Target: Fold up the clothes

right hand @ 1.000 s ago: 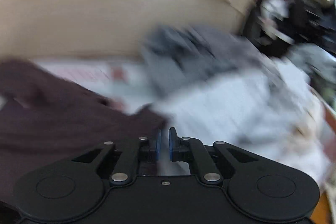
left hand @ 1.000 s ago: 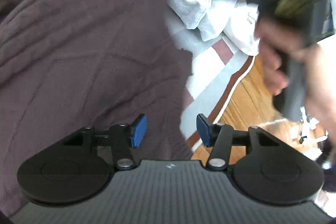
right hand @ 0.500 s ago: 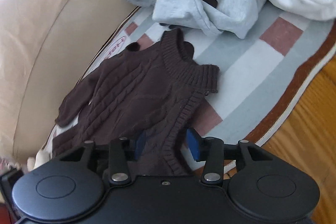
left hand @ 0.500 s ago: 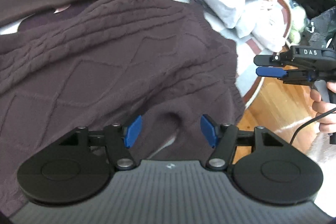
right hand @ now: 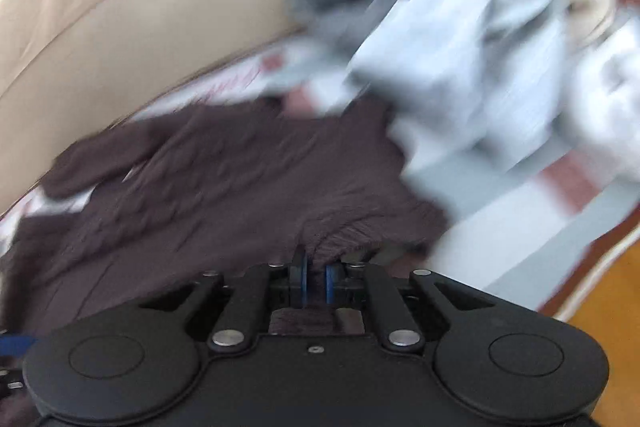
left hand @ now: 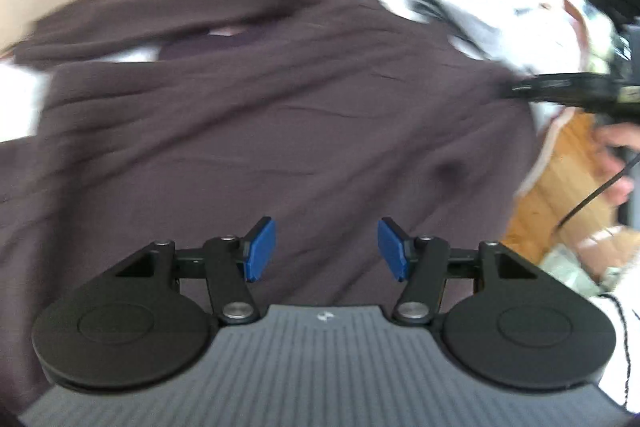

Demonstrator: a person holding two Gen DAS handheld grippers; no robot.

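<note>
Right tongs (right hand: 314,281) have just snapped closed on the near hem of the sweater (left hand: 280,115), left tongs (left hand: 326,249) hover wide and empty, sweater spread flat, no fold made yet.

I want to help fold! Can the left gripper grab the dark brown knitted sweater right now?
Probably yes. The left gripper is open right above the dark brown knitted sweater, nothing lies between, and the right gripper pinches only its edge.
</note>
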